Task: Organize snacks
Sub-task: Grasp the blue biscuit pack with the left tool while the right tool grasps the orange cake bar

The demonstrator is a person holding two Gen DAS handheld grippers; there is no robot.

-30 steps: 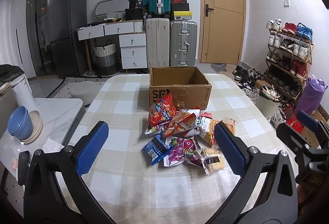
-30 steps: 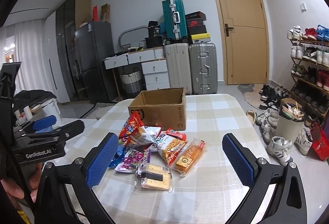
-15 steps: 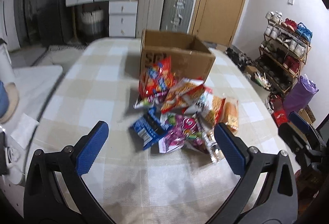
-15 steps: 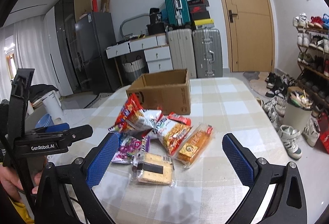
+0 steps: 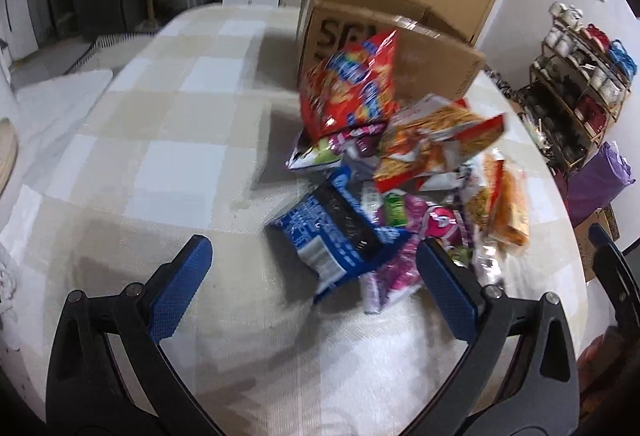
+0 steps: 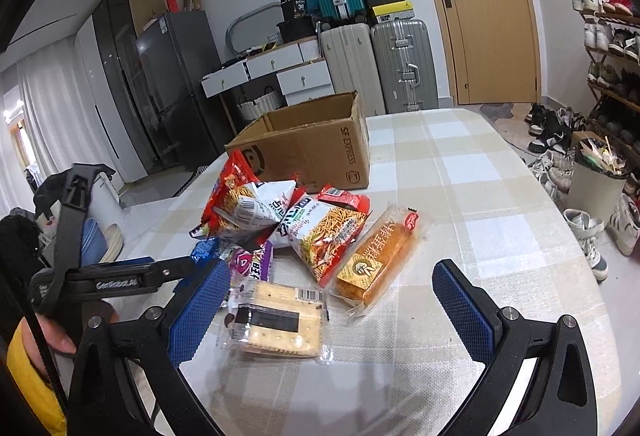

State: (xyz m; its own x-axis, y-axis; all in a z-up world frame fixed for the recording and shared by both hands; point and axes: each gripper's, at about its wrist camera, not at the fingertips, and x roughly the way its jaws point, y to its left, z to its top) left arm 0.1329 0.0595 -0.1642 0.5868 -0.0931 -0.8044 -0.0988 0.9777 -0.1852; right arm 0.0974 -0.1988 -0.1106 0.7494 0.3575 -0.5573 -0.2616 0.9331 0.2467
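Note:
A pile of snack packs lies on the checked table in front of an open cardboard box (image 5: 400,36), which also shows in the right wrist view (image 6: 304,144). In the left wrist view a blue pack (image 5: 332,232) lies nearest, with a red chip bag (image 5: 352,92) leaning on the box. My left gripper (image 5: 312,288) is open and empty, just short of the blue pack. In the right wrist view a cracker pack (image 6: 276,320) and an orange bread pack (image 6: 376,256) lie closest. My right gripper (image 6: 332,312) is open and empty, over the cracker pack.
The table (image 6: 460,164) is oval with a checked cloth. A shoe rack (image 6: 608,56) and a bin (image 6: 596,184) stand to the right. Suitcases (image 6: 376,68) and drawers stand behind. A white side table with bowls (image 6: 100,240) is at the left.
Both grippers have moved forward and down toward the snack pile. The left one has tilted down and closed in on the blue pack. Both stay open.

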